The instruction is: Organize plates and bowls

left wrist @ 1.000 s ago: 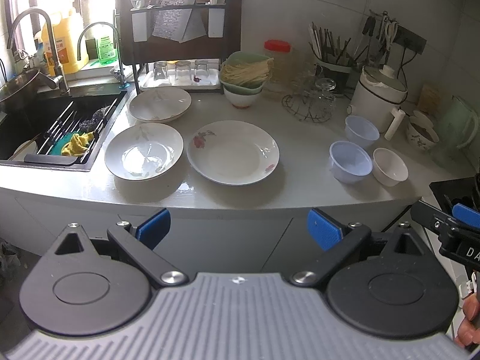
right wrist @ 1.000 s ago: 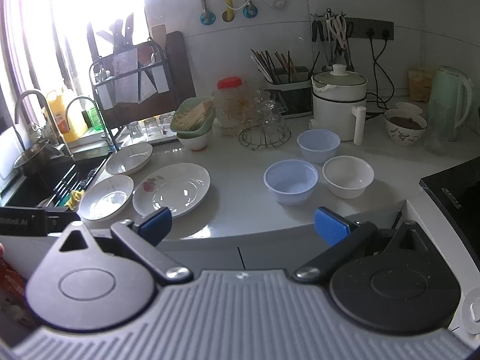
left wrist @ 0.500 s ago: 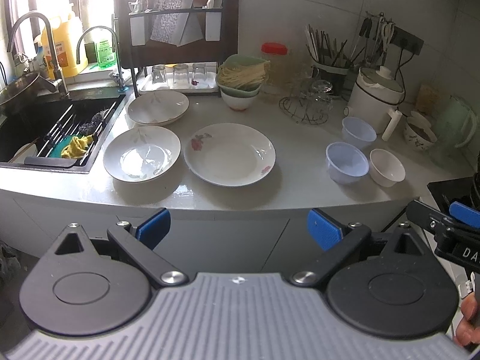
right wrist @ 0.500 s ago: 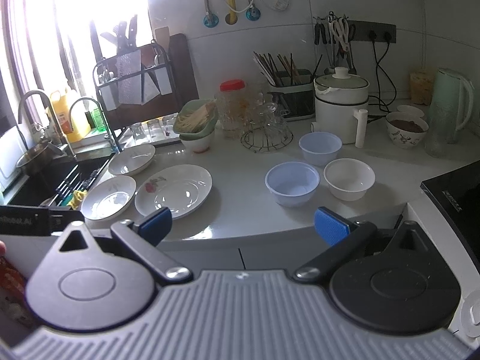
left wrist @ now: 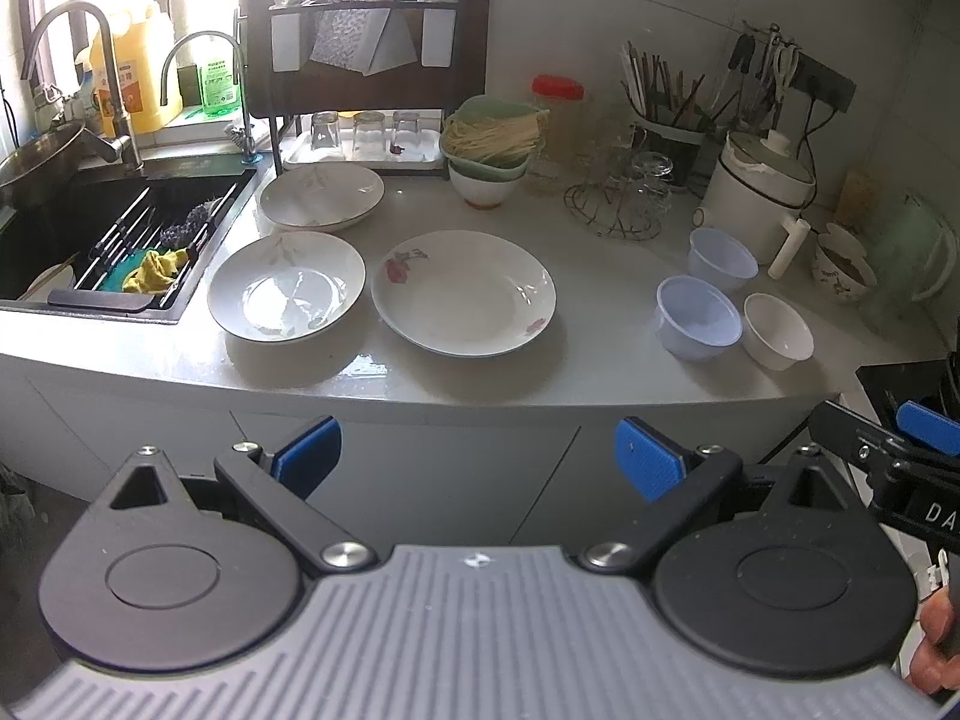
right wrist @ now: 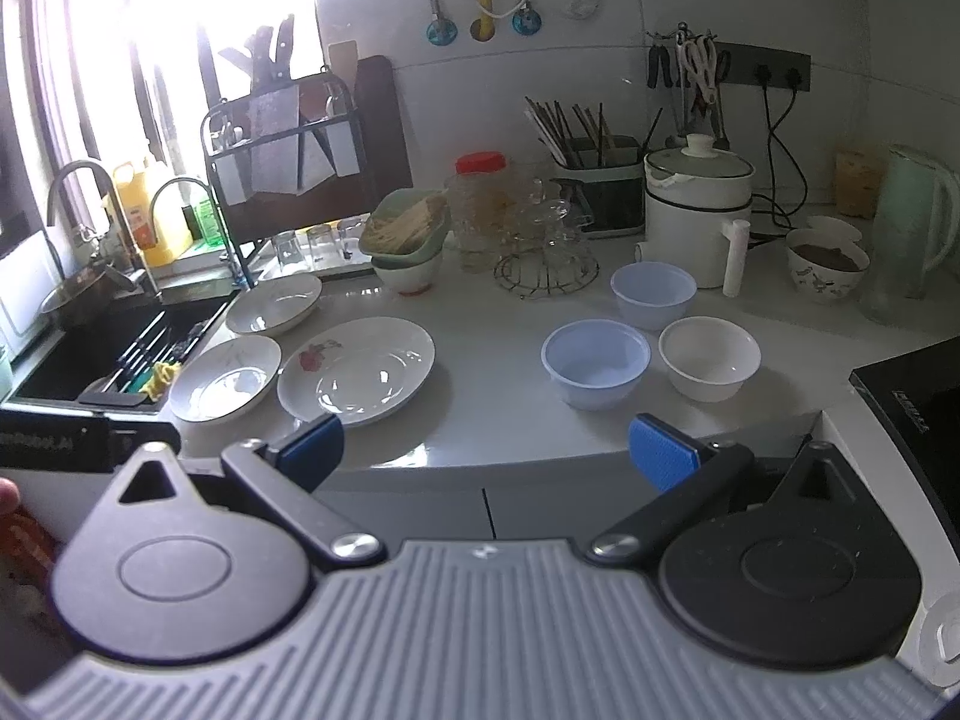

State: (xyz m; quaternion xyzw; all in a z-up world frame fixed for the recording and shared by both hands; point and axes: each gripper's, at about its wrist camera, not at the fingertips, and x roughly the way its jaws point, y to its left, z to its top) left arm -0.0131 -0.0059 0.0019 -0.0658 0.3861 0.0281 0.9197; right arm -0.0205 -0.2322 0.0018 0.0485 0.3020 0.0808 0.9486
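Three white plates lie on the grey counter: a flowered plate (left wrist: 463, 293) (right wrist: 356, 369) in the middle, a deeper plate (left wrist: 287, 295) (right wrist: 225, 378) left of it, and another (left wrist: 321, 197) (right wrist: 274, 311) behind. To the right stand two pale blue bowls (left wrist: 698, 317) (right wrist: 595, 362), (left wrist: 722, 259) (right wrist: 653, 293) and a white bowl (left wrist: 777, 330) (right wrist: 709, 356). My left gripper (left wrist: 477, 457) is open and empty, held before the counter's front edge. My right gripper (right wrist: 486, 450) is open and empty, also short of the counter.
A sink (left wrist: 90, 234) with a rack and yellow cloth is at the left. A dish rack (left wrist: 366, 60), glasses, a green basket of noodles (left wrist: 492, 135), a wire glass stand (left wrist: 618, 210), a white cooker (left wrist: 759, 192) and a kettle (right wrist: 915, 228) line the back. A black hob (right wrist: 918, 408) is at the right.
Both grippers have drifted slightly, so the counter shifts a little in each view. Jaws stay open and nothing on the counter has moved.
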